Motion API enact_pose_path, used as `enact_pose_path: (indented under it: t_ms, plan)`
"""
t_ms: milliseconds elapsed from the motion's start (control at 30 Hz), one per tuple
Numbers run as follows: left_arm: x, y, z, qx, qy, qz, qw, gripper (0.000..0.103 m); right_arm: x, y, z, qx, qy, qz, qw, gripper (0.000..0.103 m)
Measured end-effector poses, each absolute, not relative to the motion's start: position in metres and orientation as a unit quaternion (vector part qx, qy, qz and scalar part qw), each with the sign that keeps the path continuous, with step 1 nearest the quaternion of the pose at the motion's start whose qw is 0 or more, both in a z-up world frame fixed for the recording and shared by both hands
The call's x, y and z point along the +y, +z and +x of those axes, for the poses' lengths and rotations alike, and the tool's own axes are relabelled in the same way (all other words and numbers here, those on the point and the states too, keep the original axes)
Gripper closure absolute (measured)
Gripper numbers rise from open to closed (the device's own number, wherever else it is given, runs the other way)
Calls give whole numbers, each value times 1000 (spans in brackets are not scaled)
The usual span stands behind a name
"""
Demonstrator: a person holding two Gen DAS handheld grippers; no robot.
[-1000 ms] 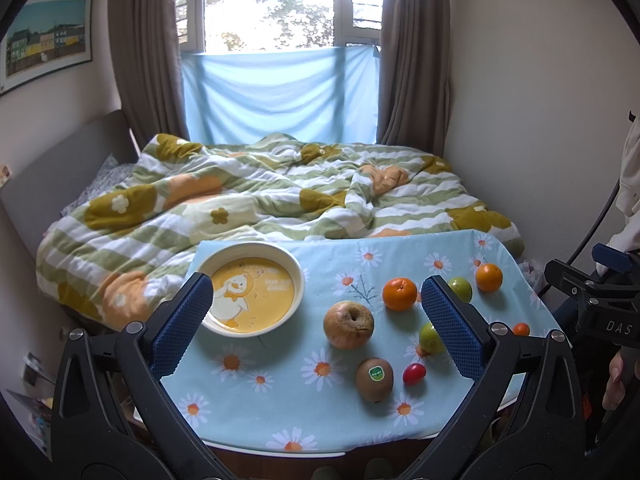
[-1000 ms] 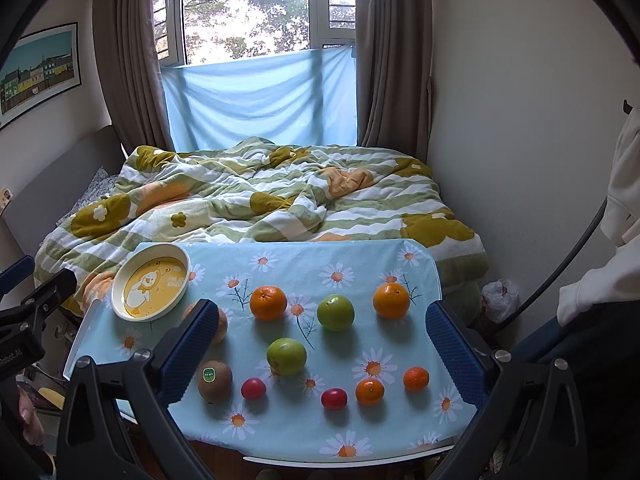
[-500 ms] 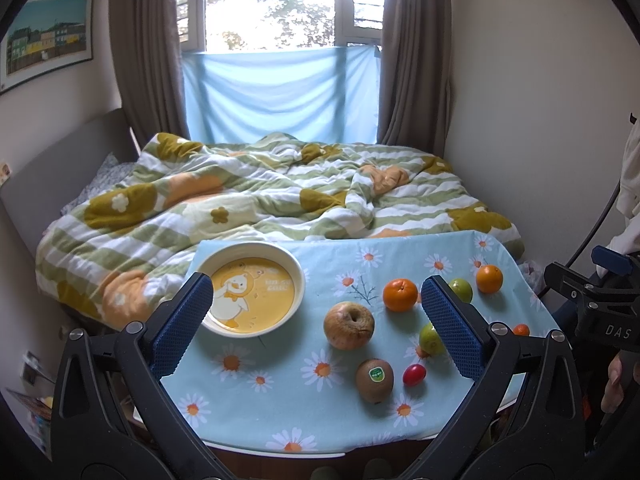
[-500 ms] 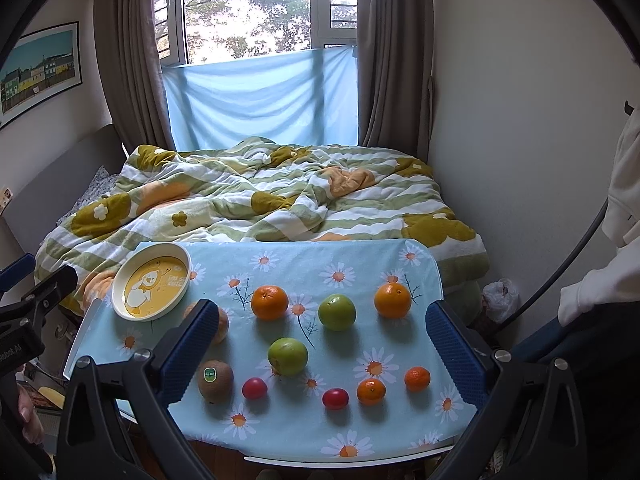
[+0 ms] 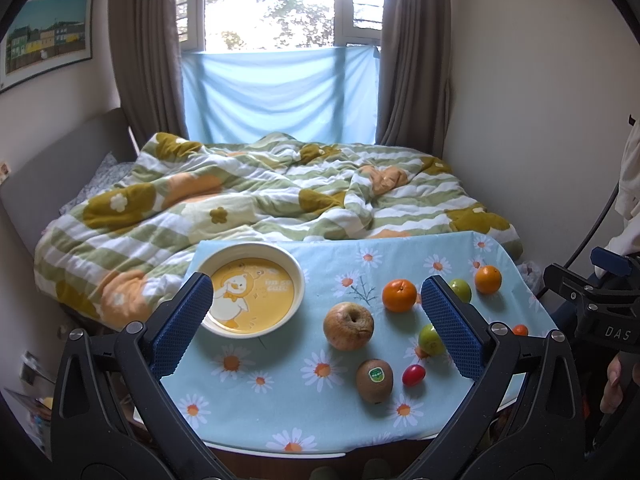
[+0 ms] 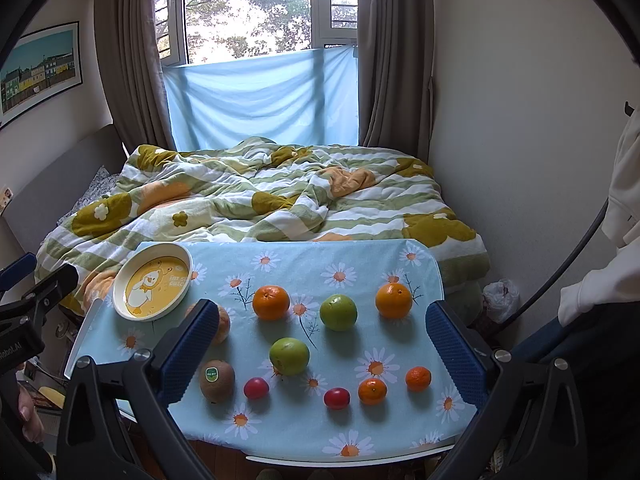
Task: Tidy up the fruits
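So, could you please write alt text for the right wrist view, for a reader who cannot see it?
The open right gripper hovers above a daisy-print tablecloth scattered with fruit: oranges, green apples, cherry tomatoes, small mandarins and a stickered kiwi. An empty yellow duck plate sits at the far left corner, with a rumpled bed and a window behind.

We note the plate (image 6: 152,282) at the far left corner of the table (image 6: 352,258), which stands before the bed (image 6: 256,196). Just right of and nearer than the plate lies the apple (image 5: 348,326). The far row, left to right: orange (image 6: 271,302), green fruit (image 6: 338,312), second orange (image 6: 393,300). Another green fruit (image 6: 289,356) sits nearer, mid-table. The near row, left to right: kiwi (image 6: 217,376), cherry tomato (image 6: 256,387), second cherry tomato (image 6: 336,398), two small mandarins (image 6: 372,391).
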State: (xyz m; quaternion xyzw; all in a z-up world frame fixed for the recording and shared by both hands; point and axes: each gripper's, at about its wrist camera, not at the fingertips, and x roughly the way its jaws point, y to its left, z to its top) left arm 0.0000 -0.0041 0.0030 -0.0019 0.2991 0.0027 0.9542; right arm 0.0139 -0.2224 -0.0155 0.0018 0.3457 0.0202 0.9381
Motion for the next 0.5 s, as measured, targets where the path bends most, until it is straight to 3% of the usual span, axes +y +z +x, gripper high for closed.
enact_pose_path:
  t_ms: [500]
  plan:
    - [-1,4,7,319,-8,-3,948,0,-221,-13,13,348,20,6,937,0]
